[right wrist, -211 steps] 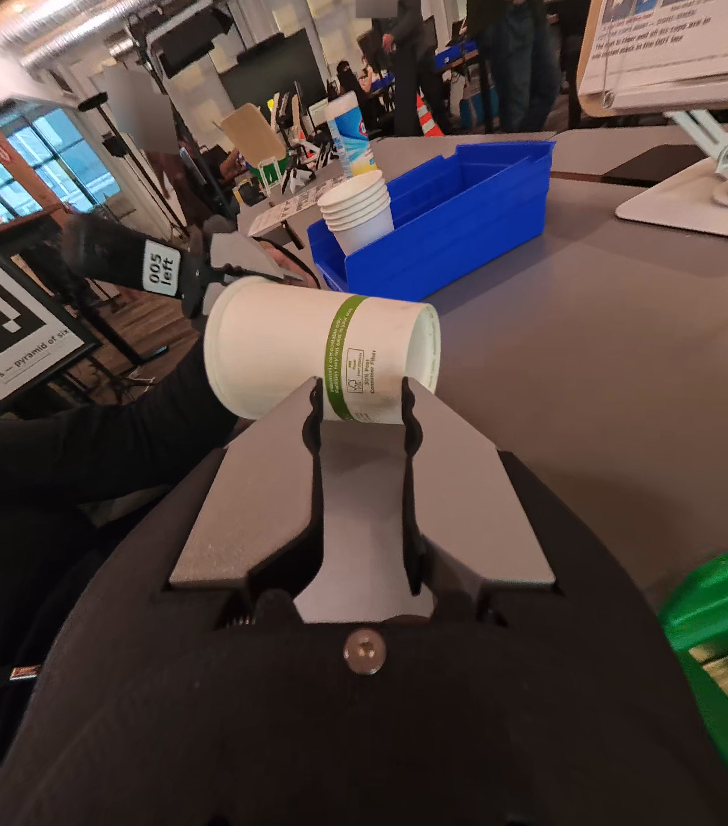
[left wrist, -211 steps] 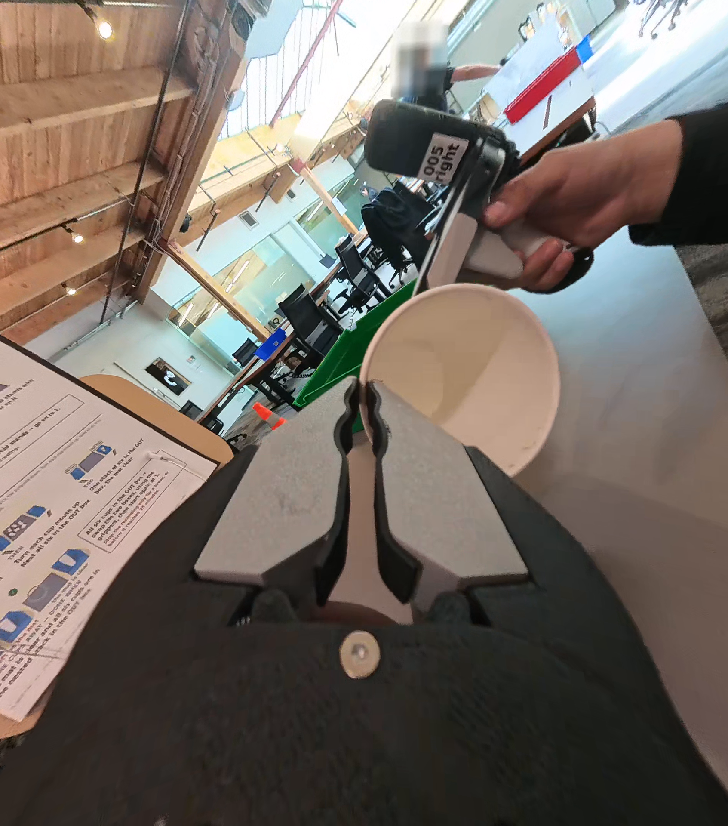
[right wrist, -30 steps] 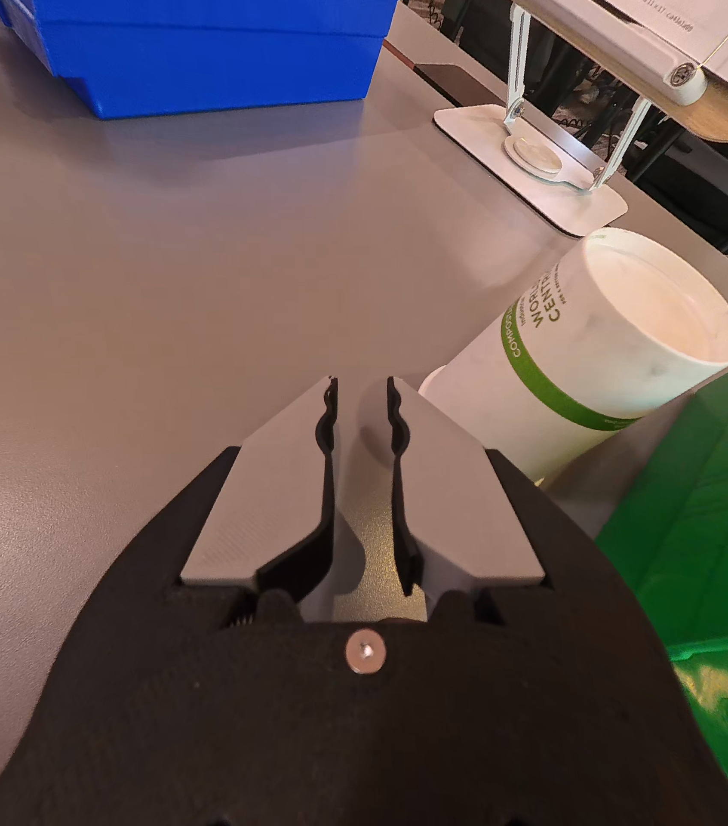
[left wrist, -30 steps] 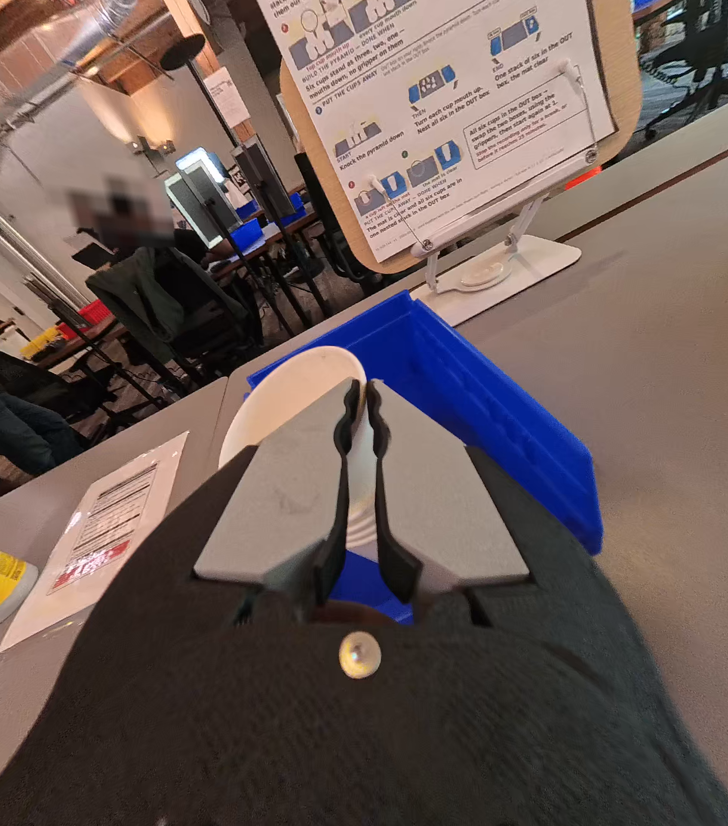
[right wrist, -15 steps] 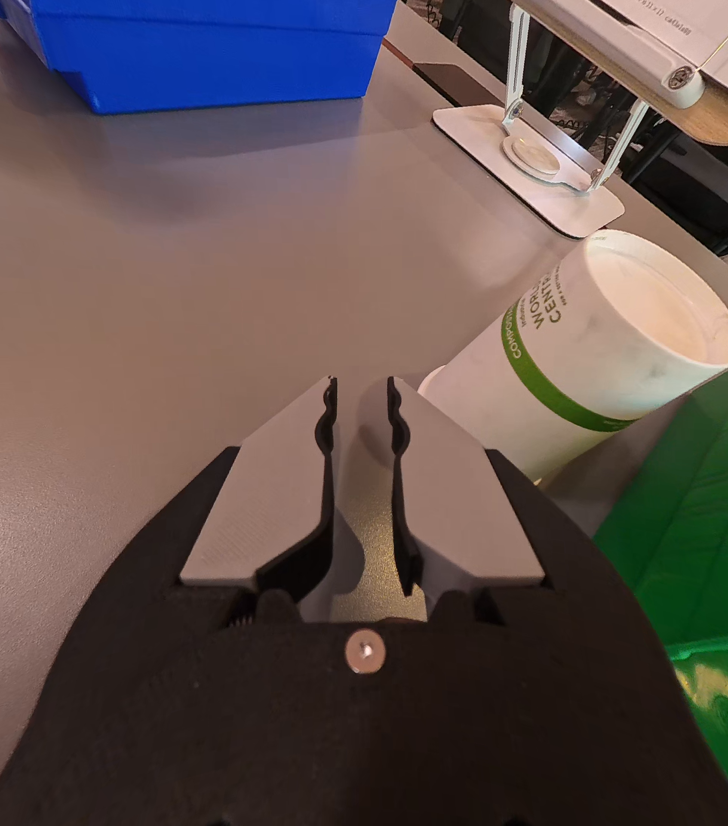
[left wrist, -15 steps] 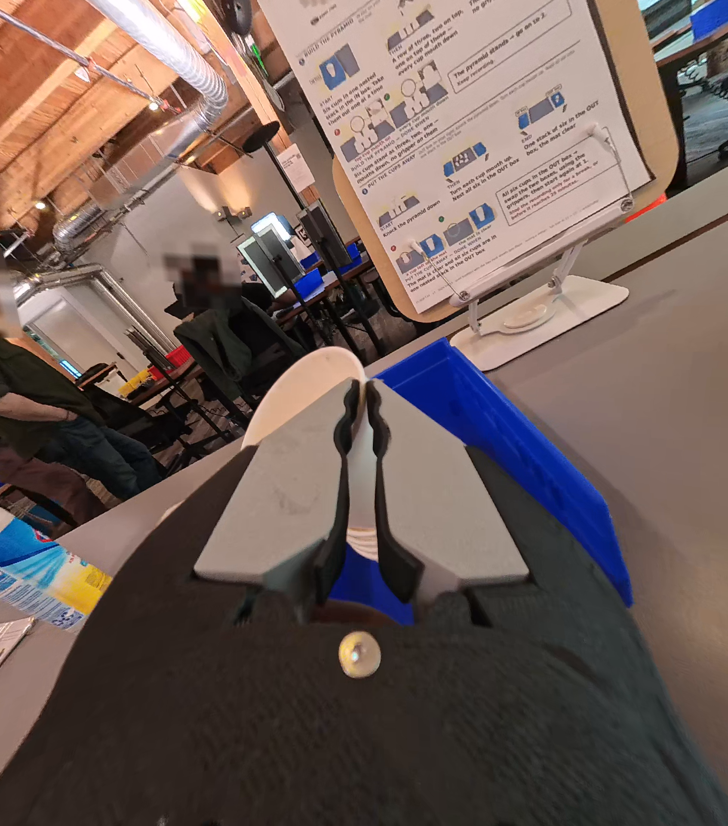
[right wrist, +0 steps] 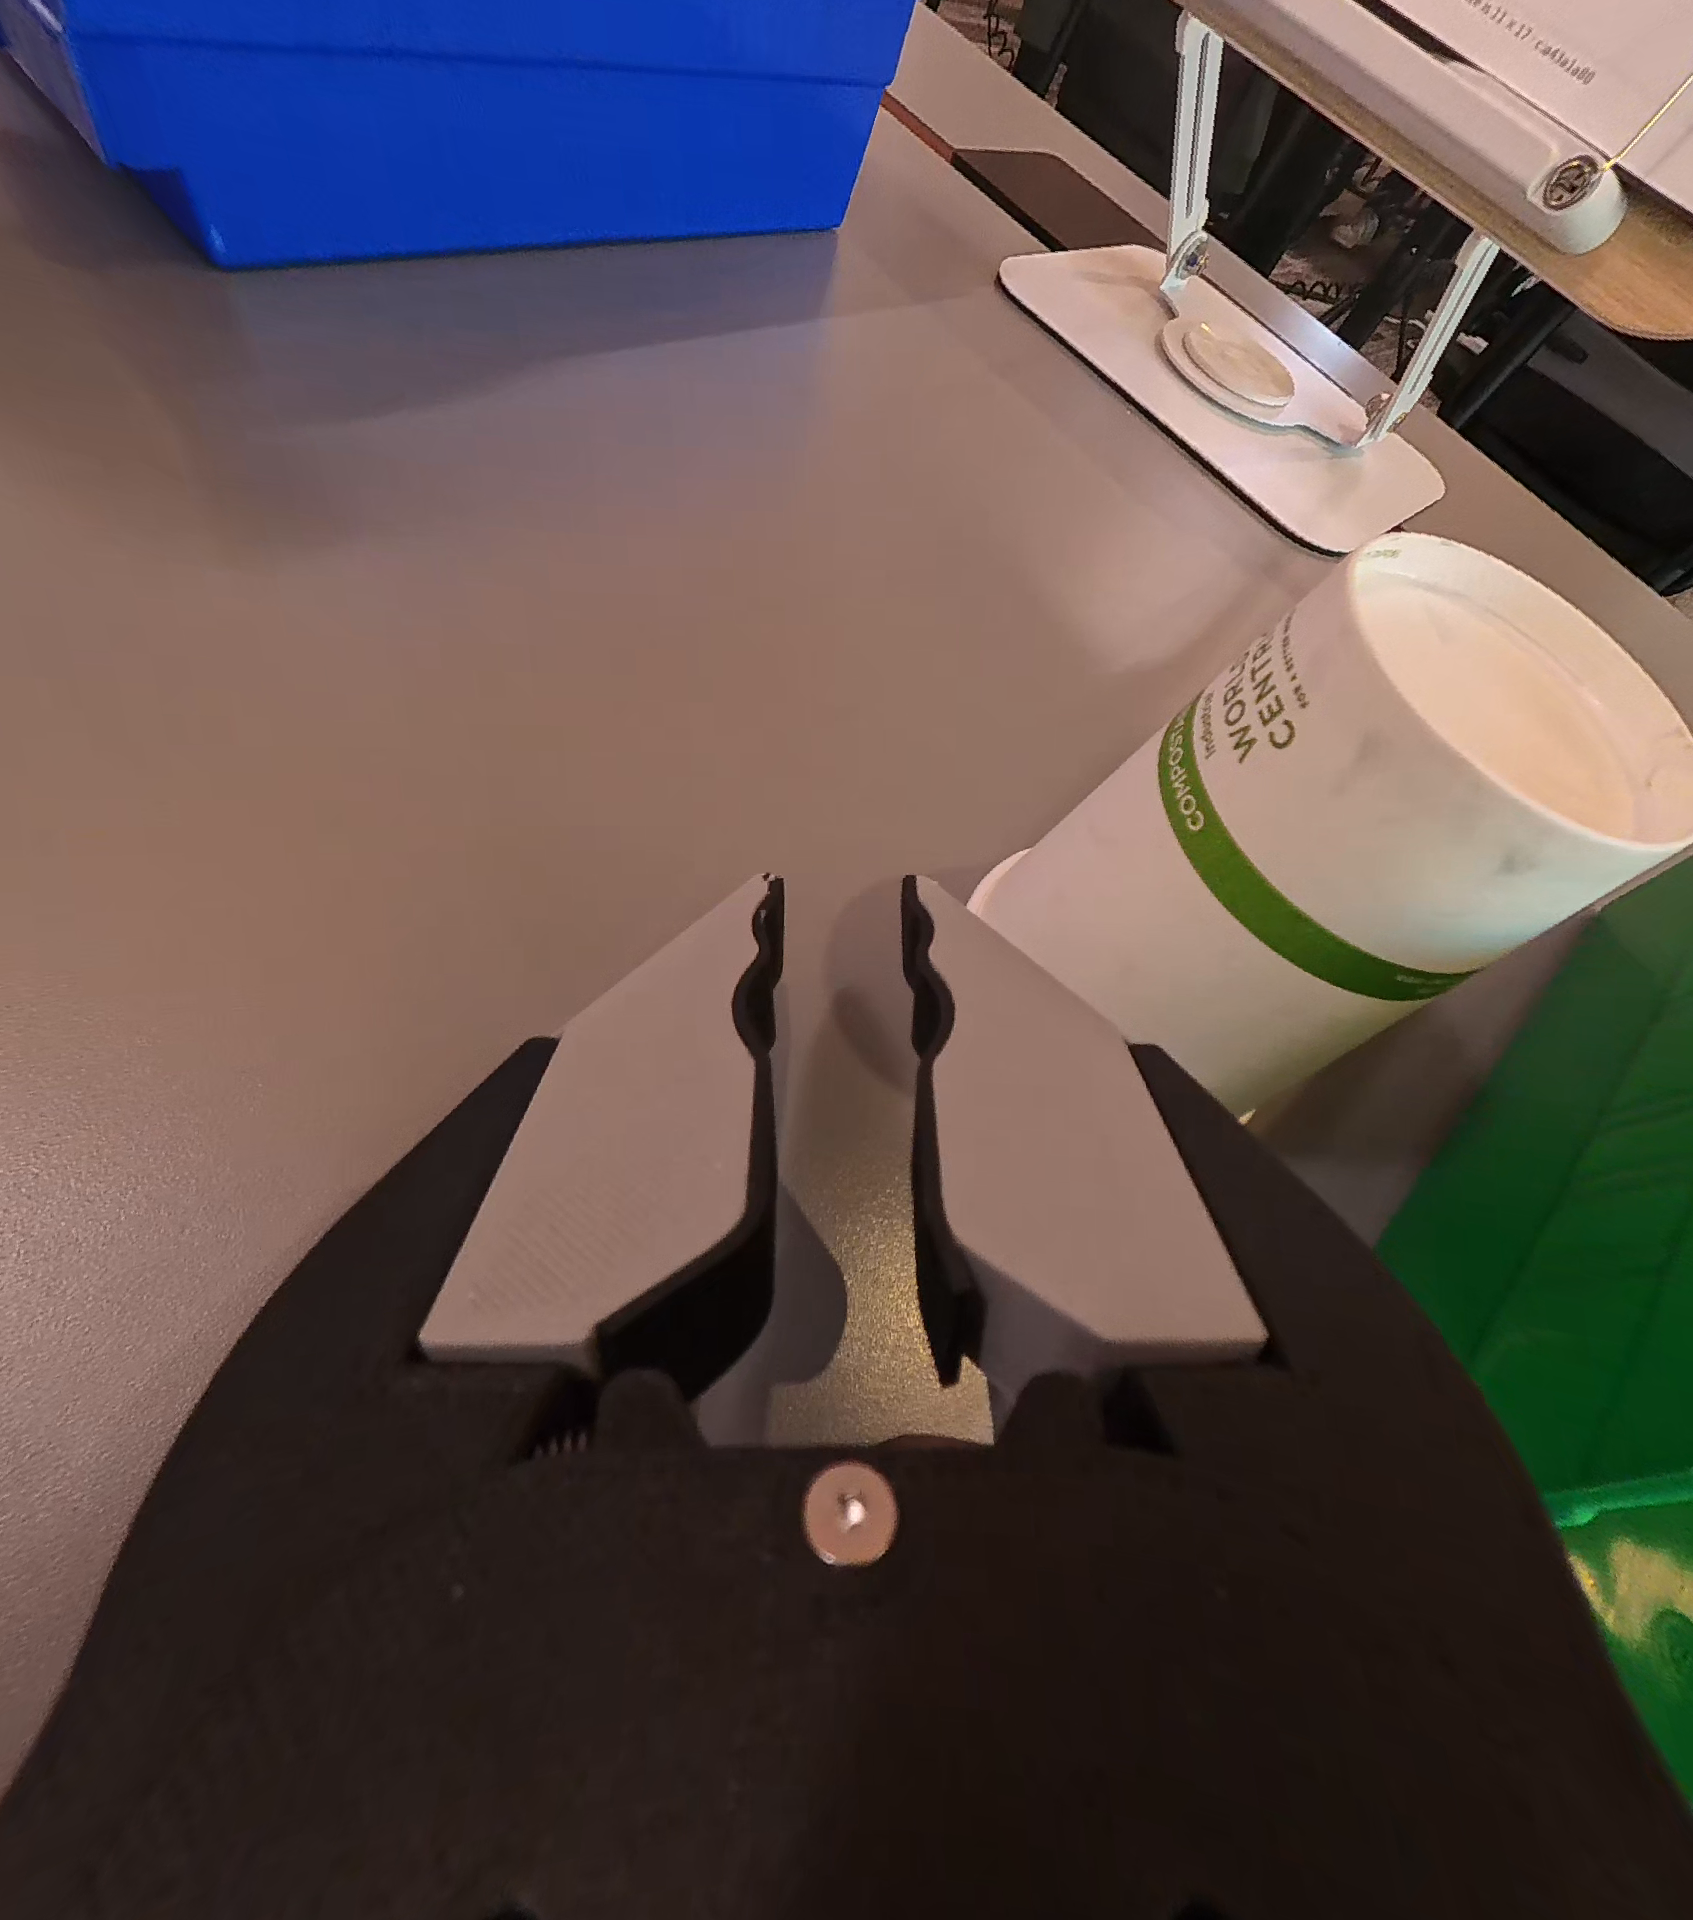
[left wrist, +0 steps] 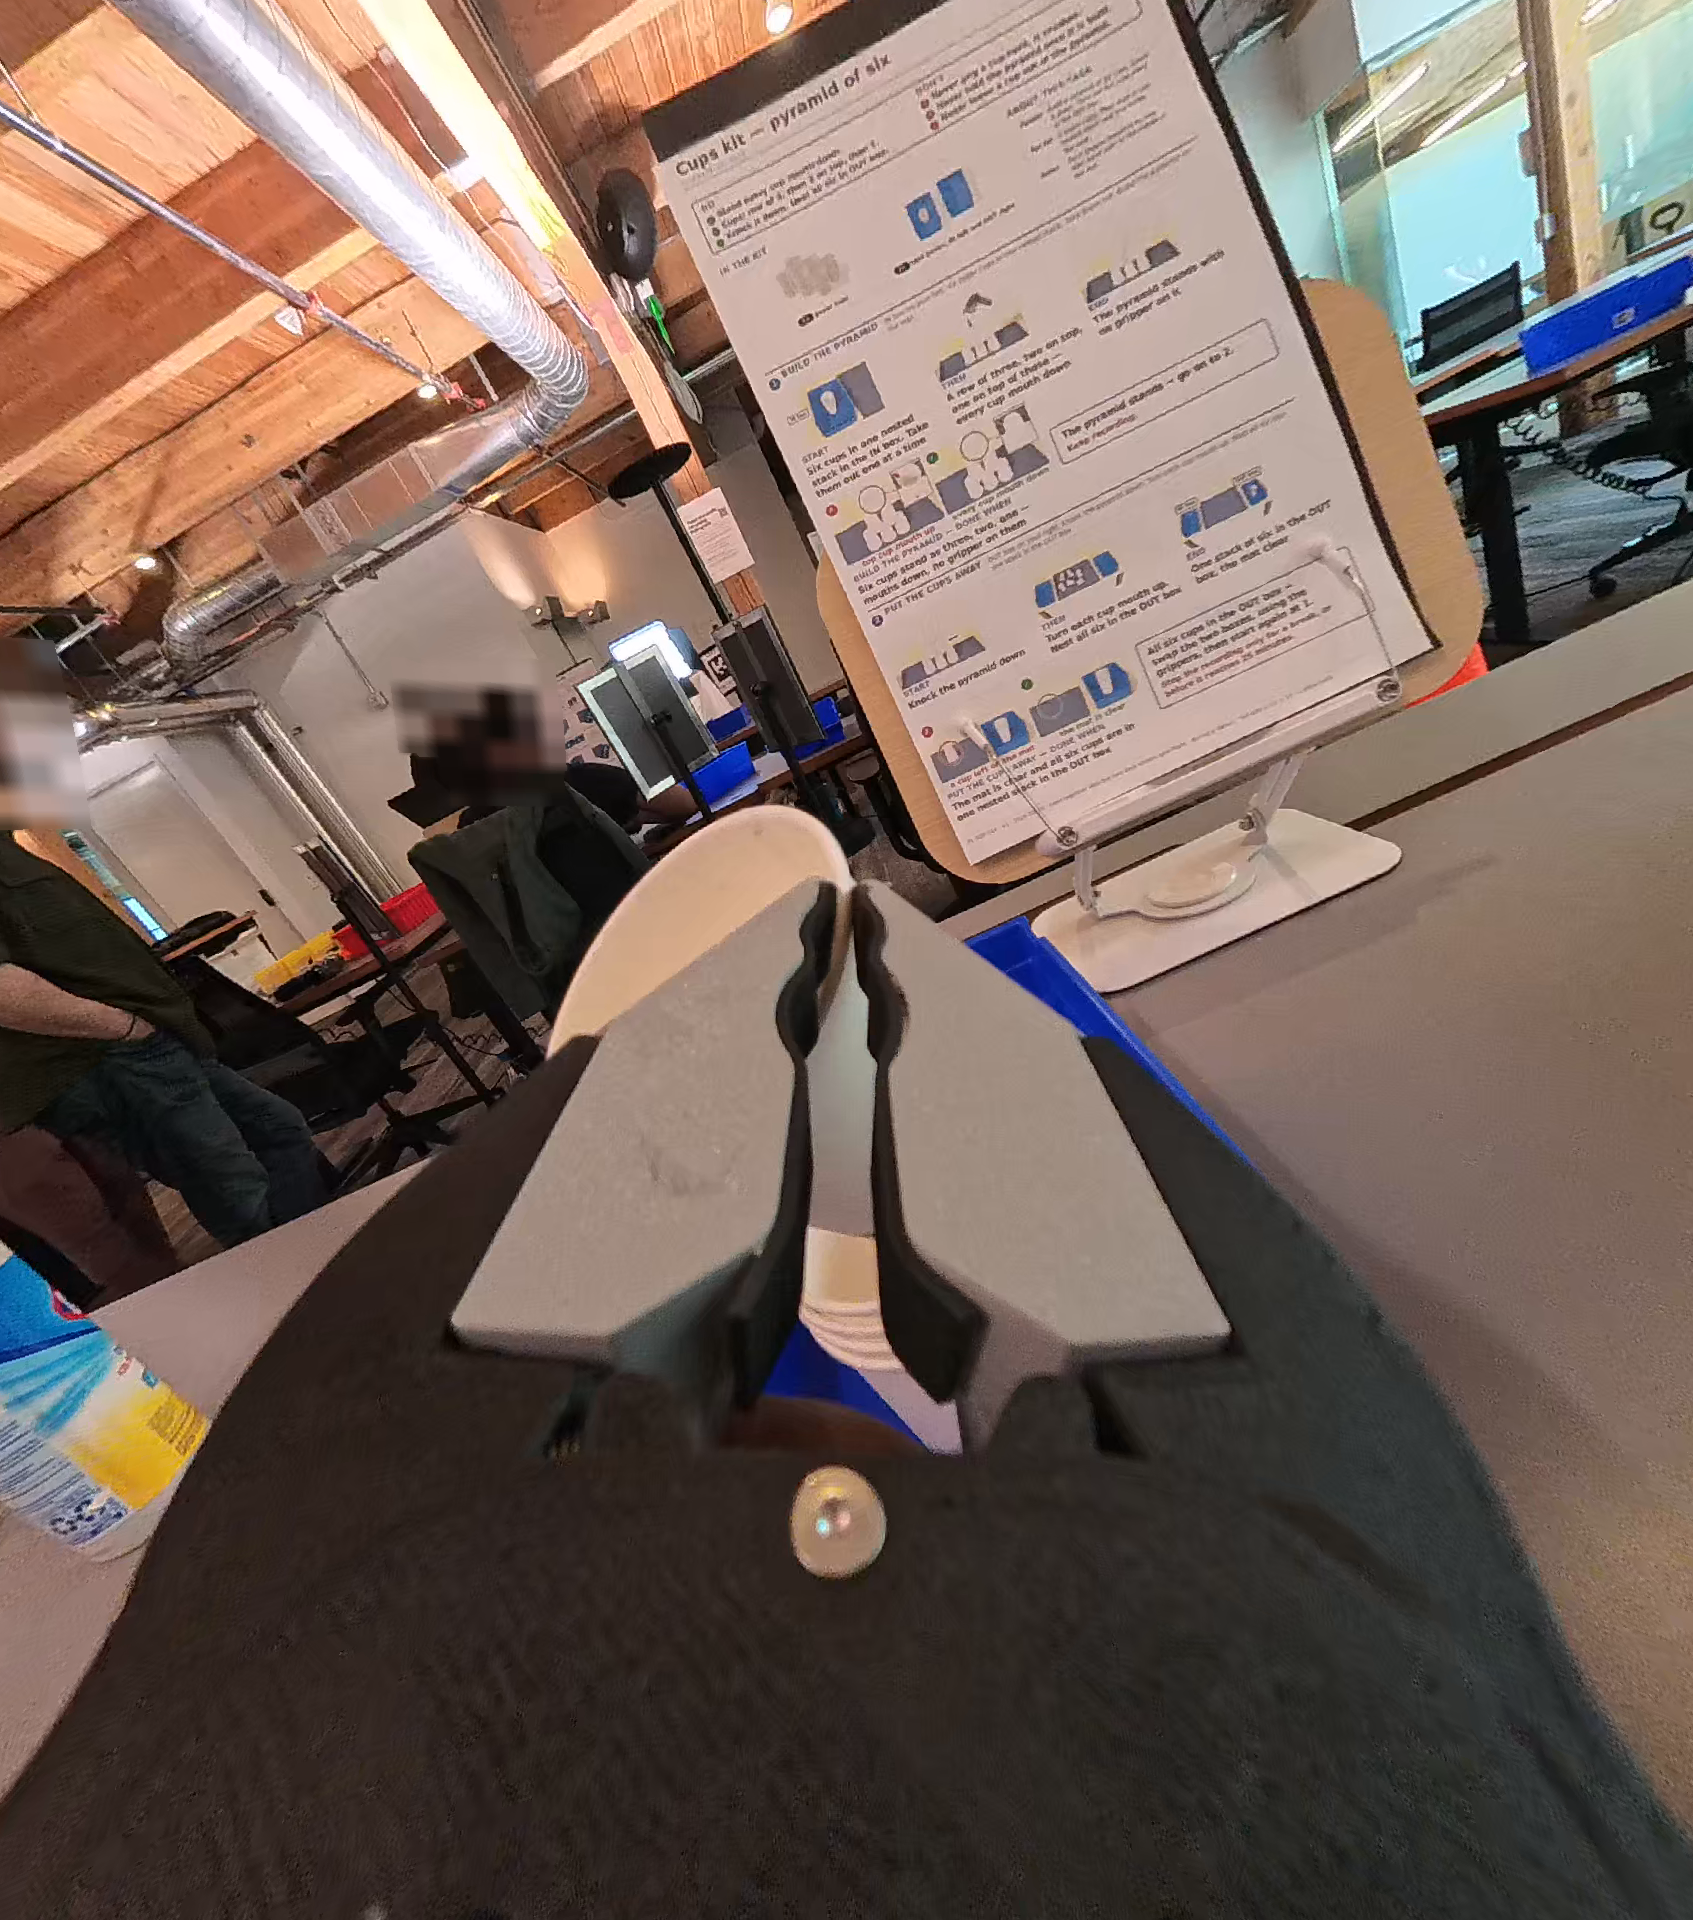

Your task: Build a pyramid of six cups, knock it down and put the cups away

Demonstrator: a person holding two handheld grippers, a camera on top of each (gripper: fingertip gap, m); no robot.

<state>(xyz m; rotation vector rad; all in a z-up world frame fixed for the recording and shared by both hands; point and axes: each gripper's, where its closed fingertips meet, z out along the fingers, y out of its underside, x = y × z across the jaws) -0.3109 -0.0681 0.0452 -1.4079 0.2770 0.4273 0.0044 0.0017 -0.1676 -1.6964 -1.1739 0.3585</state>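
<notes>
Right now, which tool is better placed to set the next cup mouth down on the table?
Left. The left tool is already clamped on a white cup's wall above the blue bin. The right tool is open and empty beside the standing cup.

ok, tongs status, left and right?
Left tongs: shut on the white cup, pinching its wall.
Right tongs: open, empty, beside the upside-down cup.

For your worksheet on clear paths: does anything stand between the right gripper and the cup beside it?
Nothing visible. The right gripper is open over bare table; the cup lies just right of its fingertips, against the green bin.
</notes>
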